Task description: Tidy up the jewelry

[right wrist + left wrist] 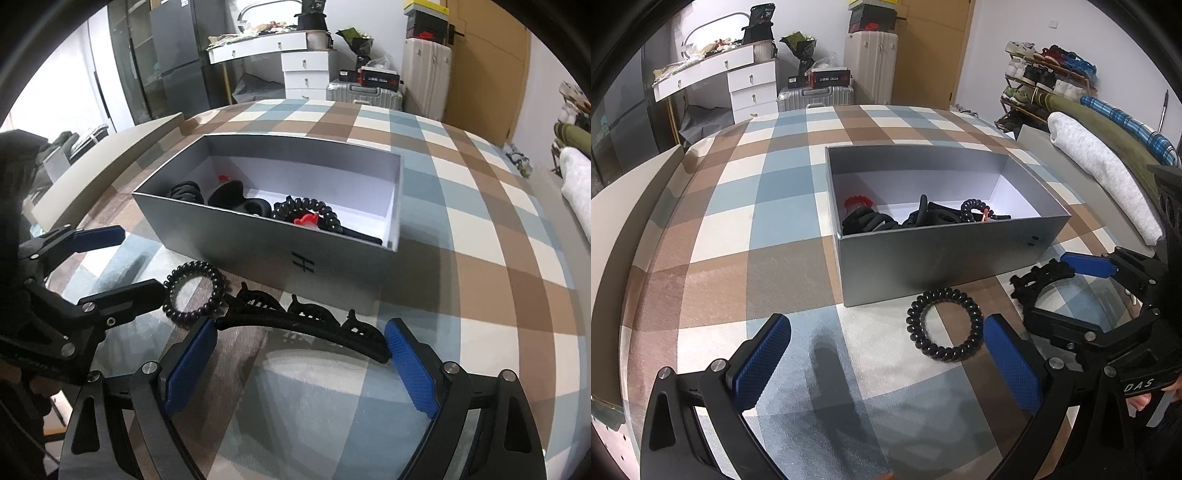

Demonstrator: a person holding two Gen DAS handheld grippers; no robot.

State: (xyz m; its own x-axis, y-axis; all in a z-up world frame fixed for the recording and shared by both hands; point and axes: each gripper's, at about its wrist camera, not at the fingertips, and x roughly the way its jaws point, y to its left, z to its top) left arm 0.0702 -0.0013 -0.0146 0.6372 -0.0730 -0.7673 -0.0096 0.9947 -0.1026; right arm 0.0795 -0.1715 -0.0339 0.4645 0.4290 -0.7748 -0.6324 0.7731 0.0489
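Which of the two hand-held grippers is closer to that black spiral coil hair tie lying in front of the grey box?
Left. The left gripper has the black spiral coil hair tie beside its right finger; the right gripper sits farther right, around a black toothed headband.

Checked bench (746, 236) in blue, brown and cream. Carries an open grey box (942, 266), with a black spiral hair tie (945, 325) just before its near wall. Also bears a black toothed headband (306, 325) beside the tie.
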